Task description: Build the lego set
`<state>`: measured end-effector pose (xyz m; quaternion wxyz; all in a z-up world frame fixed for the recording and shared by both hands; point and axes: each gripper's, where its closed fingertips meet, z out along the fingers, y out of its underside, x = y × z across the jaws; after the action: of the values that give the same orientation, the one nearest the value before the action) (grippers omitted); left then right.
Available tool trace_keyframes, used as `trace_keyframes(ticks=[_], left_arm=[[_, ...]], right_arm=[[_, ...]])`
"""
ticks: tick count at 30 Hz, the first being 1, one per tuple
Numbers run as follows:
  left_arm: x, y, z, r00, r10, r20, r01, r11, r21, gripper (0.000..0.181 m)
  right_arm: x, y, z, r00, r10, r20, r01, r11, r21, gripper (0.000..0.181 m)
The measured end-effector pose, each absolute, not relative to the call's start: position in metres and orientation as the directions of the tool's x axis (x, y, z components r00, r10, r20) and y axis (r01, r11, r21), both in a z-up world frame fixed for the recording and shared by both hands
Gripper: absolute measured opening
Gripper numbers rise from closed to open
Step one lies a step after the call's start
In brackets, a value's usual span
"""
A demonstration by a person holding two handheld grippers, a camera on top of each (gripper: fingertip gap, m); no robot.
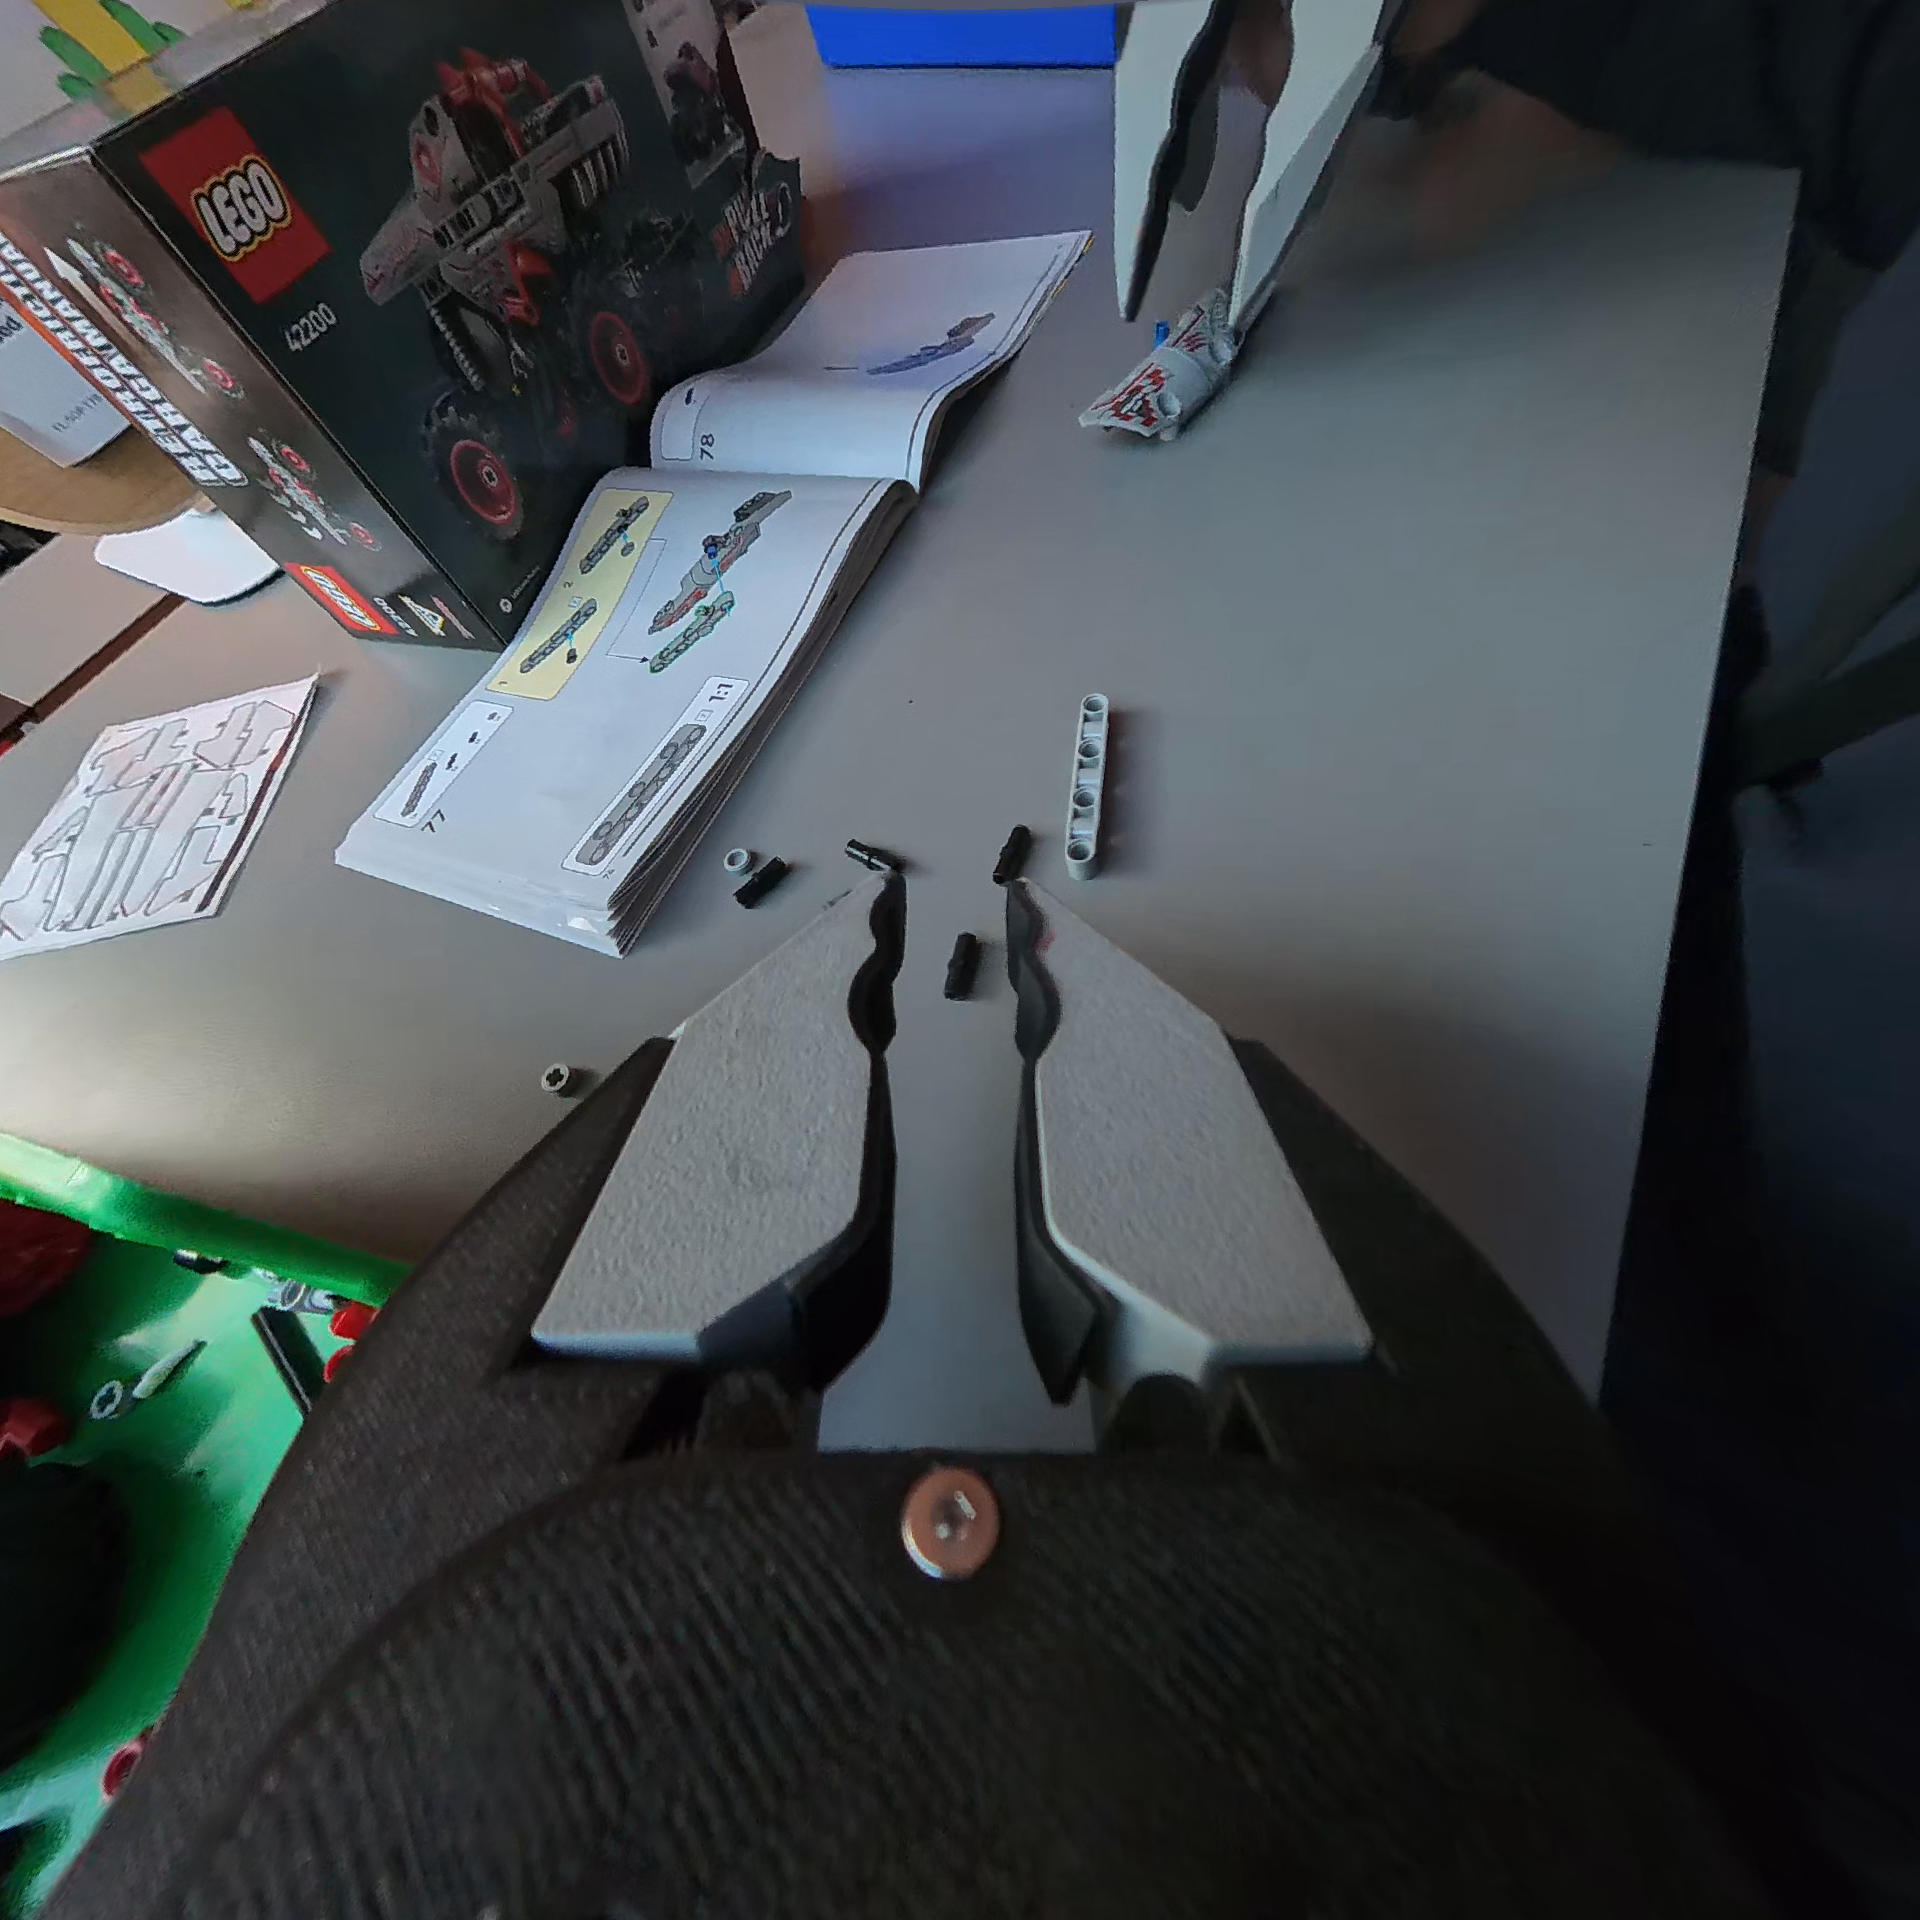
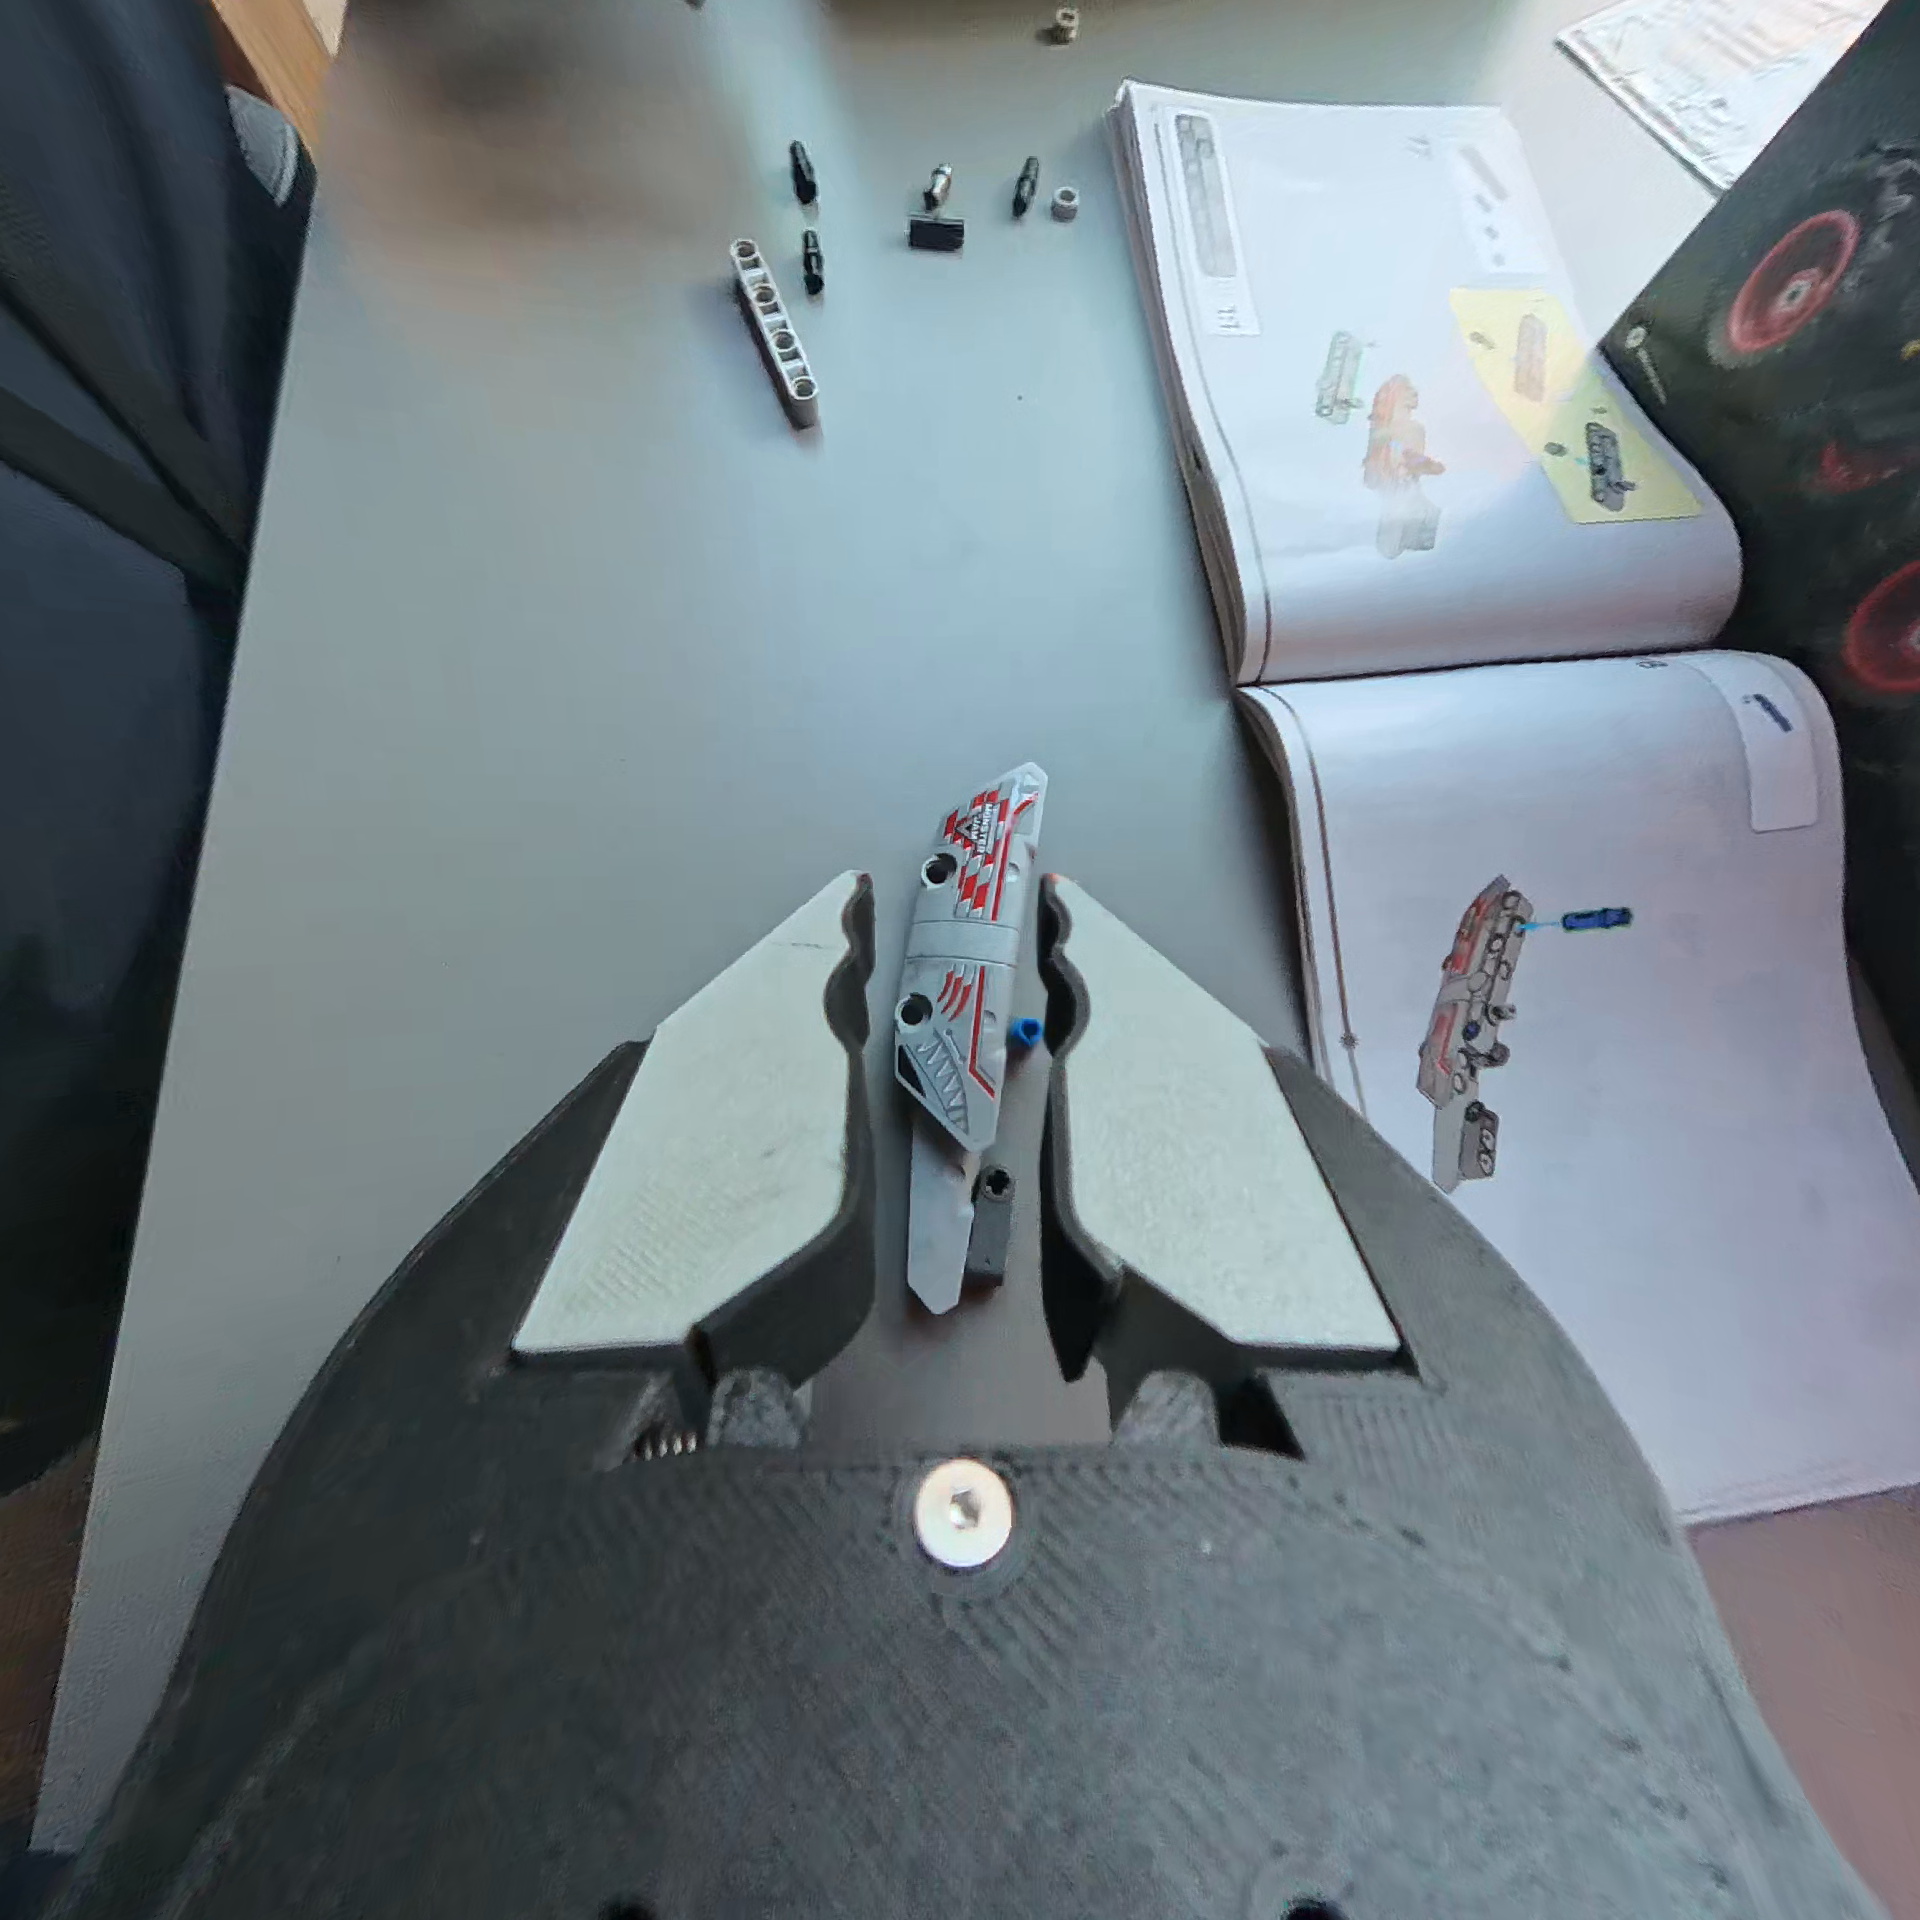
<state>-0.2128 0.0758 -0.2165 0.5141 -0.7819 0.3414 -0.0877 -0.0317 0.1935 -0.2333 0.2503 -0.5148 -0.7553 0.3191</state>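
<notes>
My left gripper (image 1: 951,883) is open and low over the grey table (image 1: 1351,675). A small black pin (image 1: 961,964) lies on the table between its fingers. Two more black pins (image 1: 873,854) (image 1: 1011,852) lie just past the fingertips, and a light grey beam (image 1: 1088,788) lies to the right. My right gripper (image 2: 954,883) is open and straddles a grey panel assembly (image 2: 961,987) with red stickers, which lies on the table with a blue pin (image 2: 1025,1031) on its side. The right gripper (image 1: 1184,301) and panel (image 1: 1164,379) also show far off in the left wrist view.
An open instruction booklet (image 1: 665,665) (image 2: 1403,416) lies beside the black set box (image 1: 416,312). A sticker sheet (image 1: 156,810) lies at the left. A green tray (image 1: 156,1403) with parts is at the lower left. A grey bush (image 1: 738,858) and another black pin (image 1: 758,883) lie near the booklet. My hands' fingertips stand some 25 cm from each other. My right tips are about 20 cm from the grey bush (image 1: 738,858), my left tips only 9 cm. Look for it in the right wrist view (image 2: 1070,207) too.
</notes>
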Motion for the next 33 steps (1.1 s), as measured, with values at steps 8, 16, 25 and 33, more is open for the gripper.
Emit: trace_keyframes(ticks=[8, 16, 25, 33], left_arm=[[-0.204, 0.071, -0.219, 0.706, -0.646, -0.291, -0.513, -0.184, -0.839, 0.015], [-0.186, 0.069, -0.221, 0.672, -0.696, -0.252, -0.507, -0.186, -0.842, 0.010], [-0.172, 0.079, -0.236, 0.669, -0.709, -0.223, -0.548, -0.268, -0.792, 0.022], [-0.161, 0.084, -0.256, 0.660, -0.738, -0.141, -0.579, -0.379, -0.722, 0.022]], right_arm=[[-0.030, 0.202, -0.200, -0.282, 0.957, 0.060, 0.504, 0.201, -0.840, 0.028], [-0.015, 0.215, -0.183, -0.196, 0.977, 0.082, 0.438, 0.162, -0.884, 0.028], [0.006, 0.218, -0.180, -0.124, 0.989, 0.082, 0.394, 0.125, -0.911, 0.027], [0.006, 0.210, -0.204, -0.152, 0.987, 0.056, 0.492, 0.125, -0.862, 0.032]])
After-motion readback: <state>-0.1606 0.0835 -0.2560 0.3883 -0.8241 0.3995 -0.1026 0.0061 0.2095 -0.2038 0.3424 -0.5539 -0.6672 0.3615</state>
